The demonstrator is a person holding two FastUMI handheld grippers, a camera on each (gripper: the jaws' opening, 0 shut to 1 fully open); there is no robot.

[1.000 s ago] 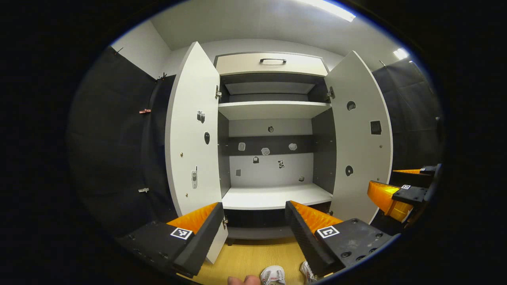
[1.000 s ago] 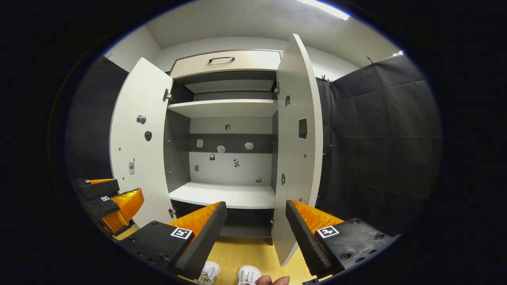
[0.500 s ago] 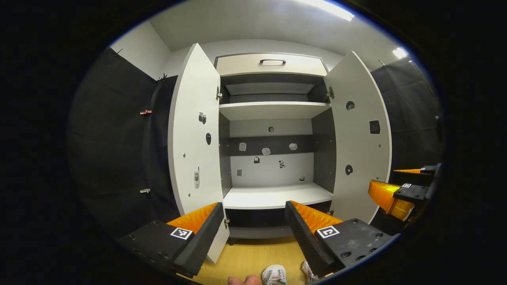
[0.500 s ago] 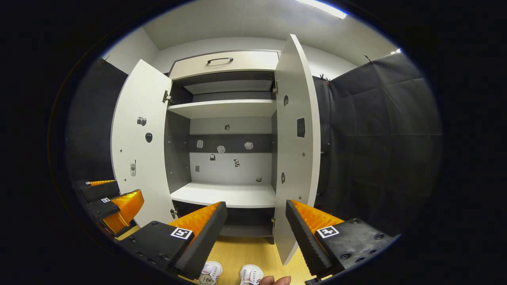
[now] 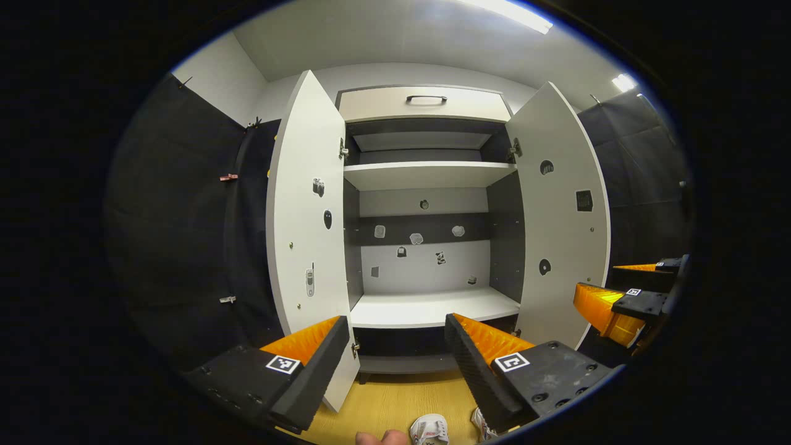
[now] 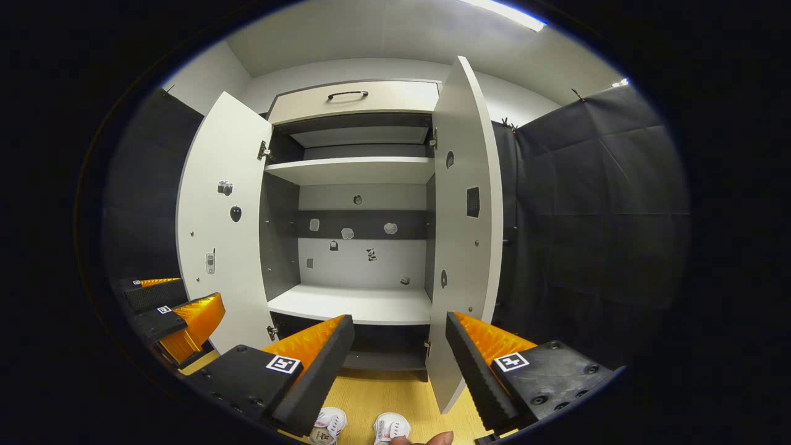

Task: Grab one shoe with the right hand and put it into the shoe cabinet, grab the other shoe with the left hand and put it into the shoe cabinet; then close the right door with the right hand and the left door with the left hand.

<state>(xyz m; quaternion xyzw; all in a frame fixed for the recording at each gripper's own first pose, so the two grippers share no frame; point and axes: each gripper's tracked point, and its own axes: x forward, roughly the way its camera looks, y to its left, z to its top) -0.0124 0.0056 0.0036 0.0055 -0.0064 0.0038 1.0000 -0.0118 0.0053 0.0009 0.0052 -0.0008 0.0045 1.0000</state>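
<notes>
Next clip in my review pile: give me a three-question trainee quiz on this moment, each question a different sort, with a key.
1. True or false: both doors of the shoe cabinet stand open.
2. Where are the two shoes? A) on the lower shelf B) on the wooden floor C) held in tongs
3. Fill in: the left tongs and right tongs are both ____.

Key: 1 true; the left door and right door swing outward. 2 B, below the lower shelf, which is bare. 3 open, holding nothing.
</notes>
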